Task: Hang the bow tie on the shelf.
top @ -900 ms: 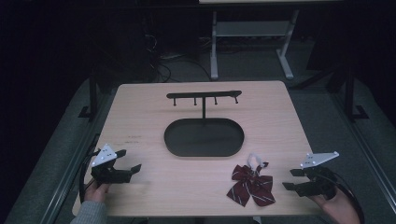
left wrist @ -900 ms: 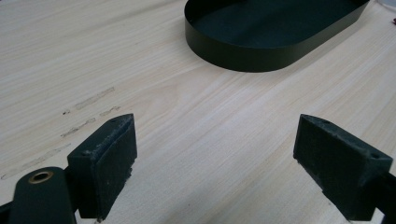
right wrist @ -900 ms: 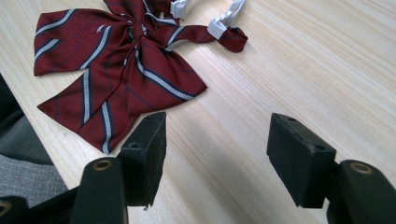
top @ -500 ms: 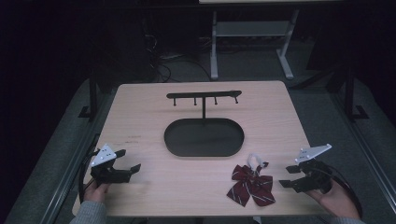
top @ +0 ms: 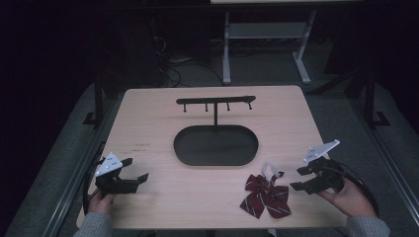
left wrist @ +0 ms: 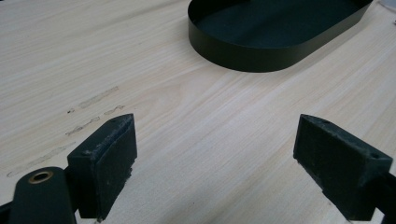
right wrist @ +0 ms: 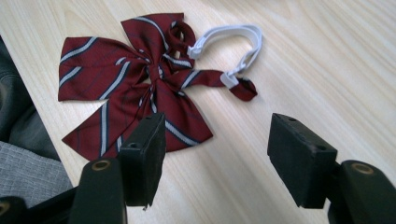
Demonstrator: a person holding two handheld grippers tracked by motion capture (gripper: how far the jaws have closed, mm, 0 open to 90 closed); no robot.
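Observation:
A dark red striped bow tie (top: 265,194) (right wrist: 140,88) with a white elastic neck loop (right wrist: 231,44) lies flat near the table's front edge, right of centre. Just to its right my right gripper (top: 299,178) (right wrist: 215,154) is open, its jaws pointing at the bow with nothing between them. At the front left my left gripper (top: 136,170) (left wrist: 215,163) is open too, low over bare wood. A black oval tray (top: 216,145) (left wrist: 247,56) sits mid-table, with a black hook rack (top: 216,101) rising on a post from its far side.
The light wooden table (top: 148,128) ends close in front of both hands. Behind the table, a white desk frame (top: 267,34) and cables lie on the dark floor. A grey sleeve (right wrist: 28,172) hangs off the table edge in the right gripper view.
My right gripper has shifted left, closer to the bow tie. The left gripper has stayed where it was.

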